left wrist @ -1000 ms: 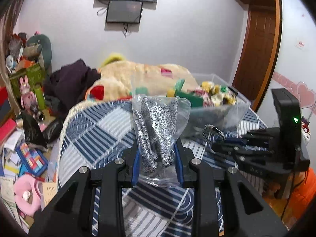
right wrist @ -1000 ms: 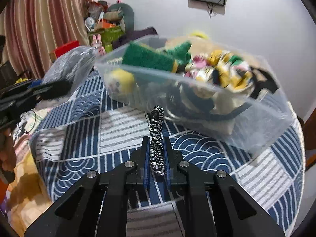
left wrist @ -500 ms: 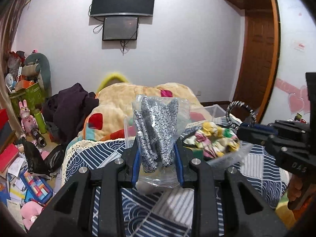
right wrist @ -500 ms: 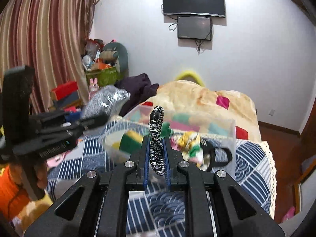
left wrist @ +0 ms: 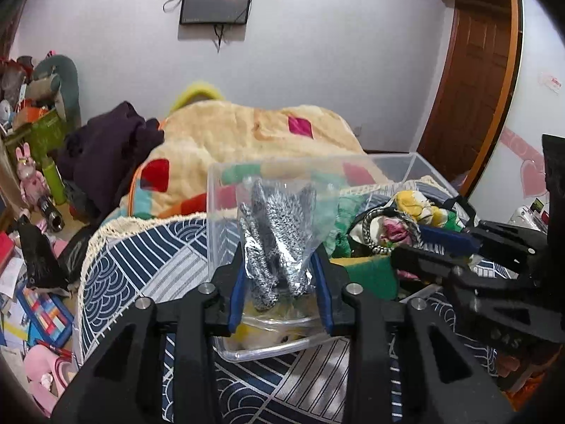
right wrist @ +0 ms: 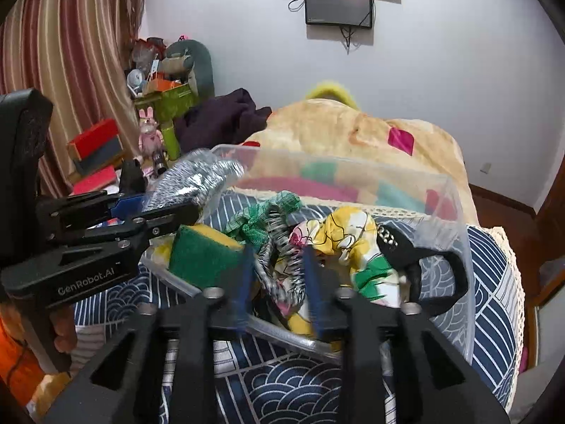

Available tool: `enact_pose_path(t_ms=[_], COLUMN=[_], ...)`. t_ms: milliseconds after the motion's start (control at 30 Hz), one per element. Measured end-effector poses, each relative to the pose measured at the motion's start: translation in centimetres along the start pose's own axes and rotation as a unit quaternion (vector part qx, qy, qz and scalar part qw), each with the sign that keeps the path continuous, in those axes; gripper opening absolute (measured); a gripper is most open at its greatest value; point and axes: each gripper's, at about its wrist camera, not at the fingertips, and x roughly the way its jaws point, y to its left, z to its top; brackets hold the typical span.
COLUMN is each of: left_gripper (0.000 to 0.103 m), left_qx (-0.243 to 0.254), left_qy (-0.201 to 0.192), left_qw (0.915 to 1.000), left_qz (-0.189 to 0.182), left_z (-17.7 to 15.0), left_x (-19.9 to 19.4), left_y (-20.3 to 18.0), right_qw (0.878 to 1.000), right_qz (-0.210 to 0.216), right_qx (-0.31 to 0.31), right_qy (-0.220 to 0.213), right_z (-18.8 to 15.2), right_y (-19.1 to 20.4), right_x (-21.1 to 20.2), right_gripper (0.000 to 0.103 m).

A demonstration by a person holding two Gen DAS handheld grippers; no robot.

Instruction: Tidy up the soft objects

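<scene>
My left gripper (left wrist: 280,282) is shut on a clear bag of black-and-white speckled cloth (left wrist: 279,233), held over the near left corner of the clear plastic bin (left wrist: 212,212). The bag also shows in the right wrist view (right wrist: 197,180). My right gripper (right wrist: 279,282) is open above the bin (right wrist: 455,212), its blue pads blurred. The black-and-white braided ring (right wrist: 282,275) lies between them on the bin's contents; in the left wrist view the ring (left wrist: 385,226) sits at the right gripper's tip. The bin holds a green-yellow sponge (right wrist: 204,251), a yellow floral scrunchie (right wrist: 346,236) and a black strap (right wrist: 434,261).
The bin stands on a table with a blue-and-white patterned cloth (left wrist: 148,258). Behind is a bed with a beige quilt (left wrist: 254,134) and dark clothes (left wrist: 106,148). Clutter covers the floor at the left (left wrist: 31,300). A wooden door (left wrist: 469,81) is at the right.
Both grippers came down over the bin. The right gripper's jaws opened and the braided ring dropped from them onto the bin's contents. The left gripper still holds the bag.
</scene>
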Motion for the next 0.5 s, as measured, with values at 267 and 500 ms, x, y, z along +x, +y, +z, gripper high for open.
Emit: enact_pose_path(t_ms=[267,500], left_gripper=[0.052,0.058], left_qx=[-0.003,0.009], left_qy=[-0.021,-0.083], left_qw=[0.9997,0.9963], left_qz=[-0.012,-0.022], left_z=[-0.2,0.2], left_x=[-2.5,-8.8], left_y=[-0.3,-2.1], right_qw=[0.999,0.996], right_qz=[-0.01,-0.01], right_qx=[-0.015,-0.007], right_qy=[-0.026,-0.087], right_z=[0.2,0.9], right_y=[0.0,0.1], right_x=[-2.4,-7.7], right_gripper=[0.053,0.053])
